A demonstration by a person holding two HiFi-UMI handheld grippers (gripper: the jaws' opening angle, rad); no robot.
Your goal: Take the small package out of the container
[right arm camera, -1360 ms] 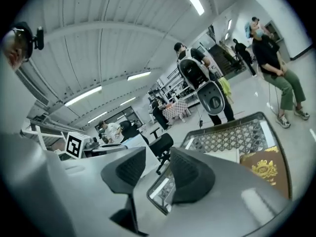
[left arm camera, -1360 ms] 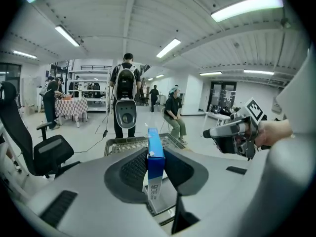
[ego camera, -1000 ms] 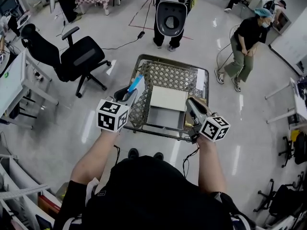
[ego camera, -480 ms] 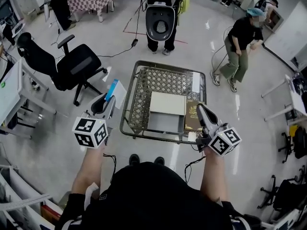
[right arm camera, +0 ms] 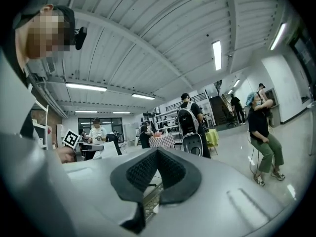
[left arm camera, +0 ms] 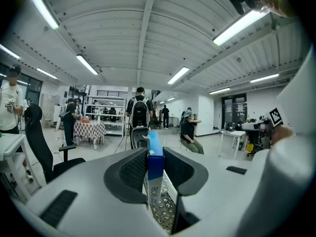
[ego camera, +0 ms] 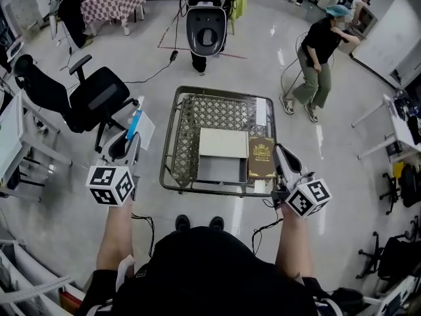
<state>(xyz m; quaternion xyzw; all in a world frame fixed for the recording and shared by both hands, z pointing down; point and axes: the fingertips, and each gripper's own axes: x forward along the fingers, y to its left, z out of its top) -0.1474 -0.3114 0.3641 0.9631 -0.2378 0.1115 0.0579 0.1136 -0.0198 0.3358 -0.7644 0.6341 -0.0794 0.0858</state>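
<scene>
I see the small package point(ego camera: 135, 122) left of the wire basket point(ego camera: 168, 151), outside it, between my left gripper's point(ego camera: 130, 139) jaws. Inside the basket a box point(ego camera: 223, 143) lies mid-way, with a book point(ego camera: 261, 158) just right of it. My right gripper point(ego camera: 279, 151) sits at the basket's near right corner. An office chair point(ego camera: 99, 97) stands farther left.

Bright light is cast by ceiling tubes point(left arm camera: 249, 23), and glare is thrown on the floor point(ego camera: 260, 38) at upper right. Both gripper views are bent and darkened at the edges.
</scene>
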